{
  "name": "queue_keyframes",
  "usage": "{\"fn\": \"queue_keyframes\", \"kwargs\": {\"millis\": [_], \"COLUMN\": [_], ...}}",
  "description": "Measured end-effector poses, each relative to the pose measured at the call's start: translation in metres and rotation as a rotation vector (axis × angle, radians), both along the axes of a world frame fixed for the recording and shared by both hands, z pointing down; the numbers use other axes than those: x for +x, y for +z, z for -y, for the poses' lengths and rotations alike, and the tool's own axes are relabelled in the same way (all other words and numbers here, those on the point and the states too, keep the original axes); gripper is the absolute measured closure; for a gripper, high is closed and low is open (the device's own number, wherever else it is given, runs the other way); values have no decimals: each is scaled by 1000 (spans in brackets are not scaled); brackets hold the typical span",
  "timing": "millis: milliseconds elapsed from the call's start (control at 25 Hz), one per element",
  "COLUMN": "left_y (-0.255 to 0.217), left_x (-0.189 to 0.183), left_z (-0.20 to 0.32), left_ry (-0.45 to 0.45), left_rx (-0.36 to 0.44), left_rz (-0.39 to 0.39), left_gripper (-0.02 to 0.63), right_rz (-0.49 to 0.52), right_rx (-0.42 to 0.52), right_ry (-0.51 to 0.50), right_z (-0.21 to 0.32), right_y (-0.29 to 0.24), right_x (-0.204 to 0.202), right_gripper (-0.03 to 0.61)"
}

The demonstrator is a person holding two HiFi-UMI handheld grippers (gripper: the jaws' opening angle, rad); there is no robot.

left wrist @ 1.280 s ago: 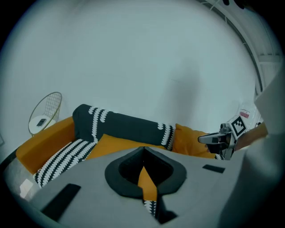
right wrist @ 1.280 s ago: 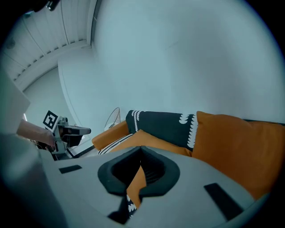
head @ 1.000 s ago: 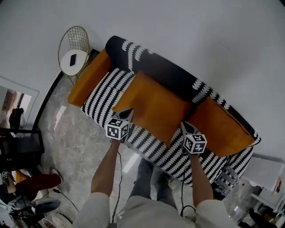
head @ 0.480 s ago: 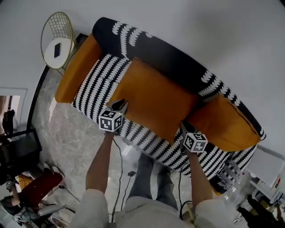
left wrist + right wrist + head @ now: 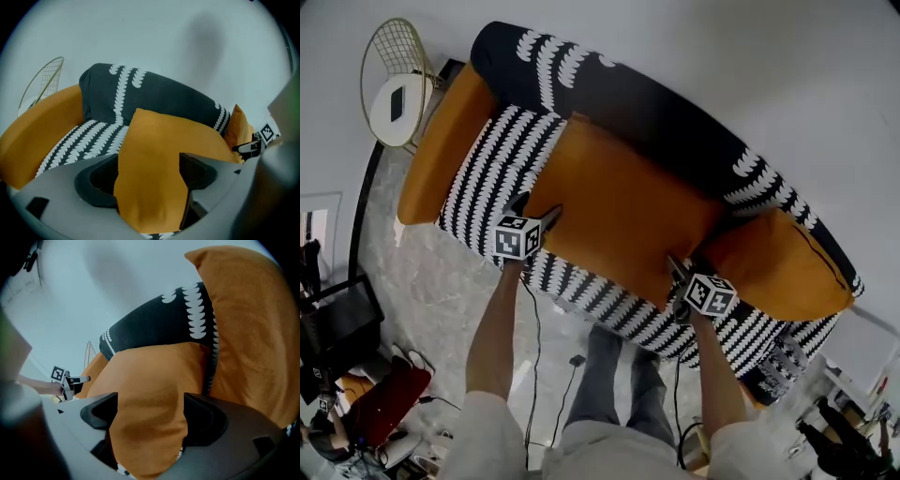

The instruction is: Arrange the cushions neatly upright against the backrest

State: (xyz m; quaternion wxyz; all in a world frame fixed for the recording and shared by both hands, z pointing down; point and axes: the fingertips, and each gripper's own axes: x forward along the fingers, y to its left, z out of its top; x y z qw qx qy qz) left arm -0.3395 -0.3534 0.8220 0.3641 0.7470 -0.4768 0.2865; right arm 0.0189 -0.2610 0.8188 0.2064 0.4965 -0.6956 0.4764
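A large orange middle cushion [image 5: 623, 211] lies sloped on the black-and-white sofa seat [image 5: 502, 159], its top against the dark backrest [image 5: 656, 108]. My left gripper [image 5: 536, 208] is at its front left corner and my right gripper [image 5: 682, 267] at its front right corner. Both sets of jaws have just been opening. In the left gripper view the cushion [image 5: 159, 154] fills the gap of the left gripper [image 5: 150, 173]. In the right gripper view the cushion [image 5: 150, 385] fills the gap of the right gripper [image 5: 150, 416]. A second orange cushion [image 5: 778, 267] leans at the right end, a third [image 5: 436, 141] at the left armrest.
A gold wire side table [image 5: 391, 84] with a dark flat object on it stands beyond the sofa's left end. The white wall runs behind the backrest. A cable [image 5: 530, 319] trails over the marble floor by my legs, and clutter [image 5: 356, 412] lies at the lower left.
Both grippers have come down onto the front corners of the middle cushion. Their fingers, closed together before, now stand spread with cushion fabric between them.
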Motion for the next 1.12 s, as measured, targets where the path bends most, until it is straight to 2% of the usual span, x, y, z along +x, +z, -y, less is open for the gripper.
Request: {"fn": "queue_keyframes", "kwargs": {"millis": [200,480,720,800,920,1000,1120], "left_y": [43,84,88,86,83,78,67], "left_x": [-19,-13,-13,-13,-10,-10,-7], "left_z": [6,14,13,14,15,21,24], "left_ry": [-12,32,49,72,147,179,189], "left_rx": [-68,-124,-151,-162,-153,-140,-129], "left_rz": [45,-29,-73,-78,-57,-49,-70], "left_gripper": [210,201,202,219,377,433,486], "right_rz": [19,23,32,45,58,59,50], "right_rx": [-70,-58,-74,-82,-72,-59,-33], "right_ry": [-41,-63,-92,-96,-106,-118,-130], "right_z": [-1,12,13,15,19,27,33], "right_y": [32,62,66,64,63,59,49], "right_x": [-11,-19,-26,-31,-44,-51,-52], "right_gripper": [149,149,152,218,383,440,483]}}
